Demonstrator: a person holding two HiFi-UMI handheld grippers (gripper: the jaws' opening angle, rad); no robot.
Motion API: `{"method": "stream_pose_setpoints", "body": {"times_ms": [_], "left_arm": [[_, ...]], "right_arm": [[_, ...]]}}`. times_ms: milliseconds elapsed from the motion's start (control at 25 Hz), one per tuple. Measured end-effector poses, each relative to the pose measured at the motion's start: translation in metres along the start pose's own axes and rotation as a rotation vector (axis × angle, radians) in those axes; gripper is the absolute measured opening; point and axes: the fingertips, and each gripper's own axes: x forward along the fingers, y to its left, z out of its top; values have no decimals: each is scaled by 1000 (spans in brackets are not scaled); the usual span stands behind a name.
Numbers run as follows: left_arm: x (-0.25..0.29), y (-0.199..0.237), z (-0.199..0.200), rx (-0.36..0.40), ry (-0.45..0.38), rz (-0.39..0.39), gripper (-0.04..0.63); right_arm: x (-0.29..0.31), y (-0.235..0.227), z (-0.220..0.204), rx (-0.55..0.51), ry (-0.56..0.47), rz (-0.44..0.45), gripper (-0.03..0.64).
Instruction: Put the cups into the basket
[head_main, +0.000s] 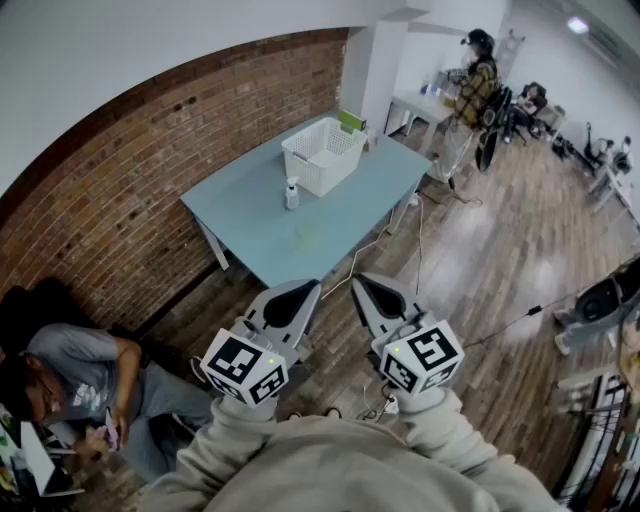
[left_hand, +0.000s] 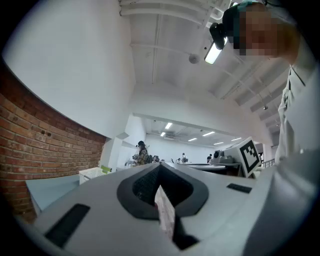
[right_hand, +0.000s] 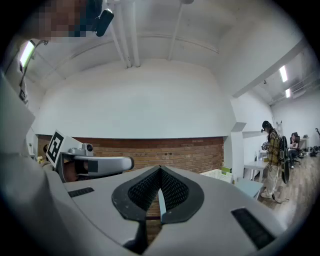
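The white basket (head_main: 322, 155) stands at the far end of a light blue table (head_main: 330, 225), and a small pump bottle (head_main: 291, 193) is just in front of it. No cup shows clearly in any view. My left gripper (head_main: 308, 285) and right gripper (head_main: 360, 280) are held side by side close to my body, over the wooden floor and well short of the table. Both are shut with nothing between the jaws. The left gripper view has the basket (left_hand: 92, 174) low at its left, and the right gripper view has the basket (right_hand: 217, 174) at its right.
A brick wall (head_main: 120, 190) runs along the table's left side. A person (head_main: 75, 385) sits at the lower left by the wall. Another person (head_main: 478, 80) stands at a white table (head_main: 425, 105) at the back. Cables (head_main: 420, 225) trail on the floor right of the table.
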Motion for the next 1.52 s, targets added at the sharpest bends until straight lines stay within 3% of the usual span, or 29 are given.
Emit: {"method": "stream_pose_setpoints", "body": {"times_ms": [680,880,1280,1520], "left_arm": [[10,5,-10,13,5,-18,-5],[17,14,-22,-49,16,4,-5],[43,-1,-38,47,70,16,-5],[74,-30,-55,97,93,-42,-5]], "right_arm": [[3,-14,-4,66,-9,-4,9],[4,-19,-13,79,24,24,9],[0,-40,-26,106,27,65,9],[-21,-71,-38,135,22,43,9]]}}
